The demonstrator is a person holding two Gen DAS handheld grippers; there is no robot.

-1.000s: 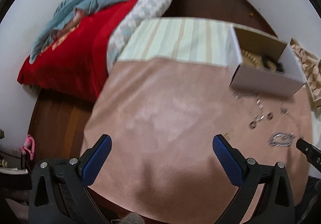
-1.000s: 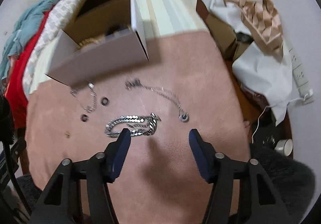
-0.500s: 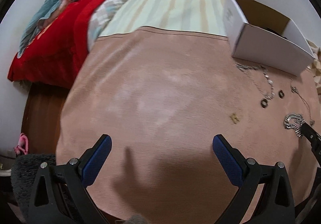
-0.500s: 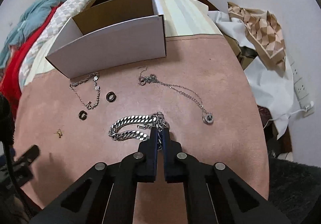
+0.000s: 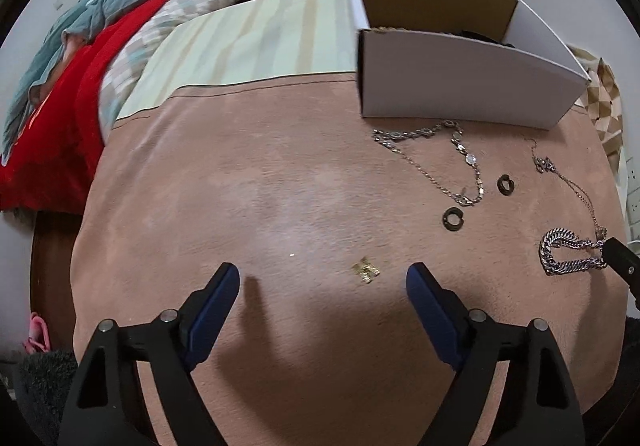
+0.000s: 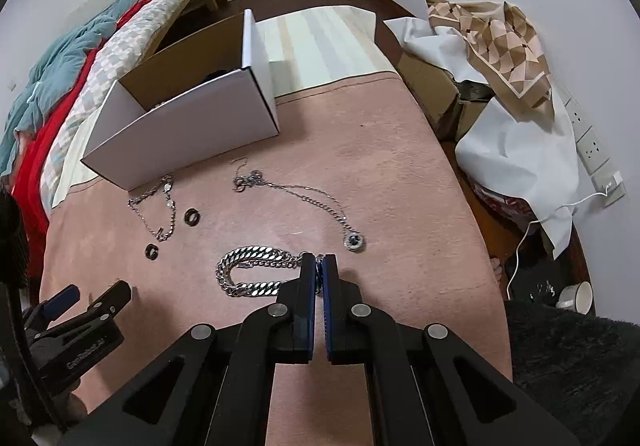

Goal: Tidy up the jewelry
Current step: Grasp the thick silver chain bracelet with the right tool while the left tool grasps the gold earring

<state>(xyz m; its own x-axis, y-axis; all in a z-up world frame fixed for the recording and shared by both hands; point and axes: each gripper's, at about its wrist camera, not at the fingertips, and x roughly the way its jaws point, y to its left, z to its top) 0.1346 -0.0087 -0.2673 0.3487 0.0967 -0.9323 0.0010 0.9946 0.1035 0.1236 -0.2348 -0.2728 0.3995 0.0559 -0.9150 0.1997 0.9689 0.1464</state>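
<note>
Jewelry lies scattered on a pink cloth (image 5: 240,186) that covers the work surface. The right gripper (image 6: 319,261) points steeply down with its fingers pressed together on one end of a heavy silver curb chain (image 6: 252,270); links show between the blue pads. The rest of that chain lies doubled in a loop on the cloth, to the left of the fingertips in the right wrist view. In the left wrist view the same chain (image 5: 568,258) sits at the far right with the right gripper's black tip touching it.

The left gripper (image 5: 322,282) hangs over the cloth with its fingers spread wide and closing. A small gold piece (image 5: 365,270) lies on the cloth between them, nearer the right finger; neither pad touches it.

A white cardboard box (image 6: 192,130), open at the top, stands at the far side of the cloth. Dark items show inside it, but what they are cannot be told. Just in front of the box lies a thin silver chain (image 6: 160,206), with two dark rings (image 6: 191,217) (image 6: 152,251) beside it. A fine necklace with a round pendant (image 6: 353,241) runs from near the box toward the right gripper.

A striped mat (image 5: 260,42) shows beyond the cloth. A bed with red and teal bedding (image 5: 100,26) stands to the left.
</note>
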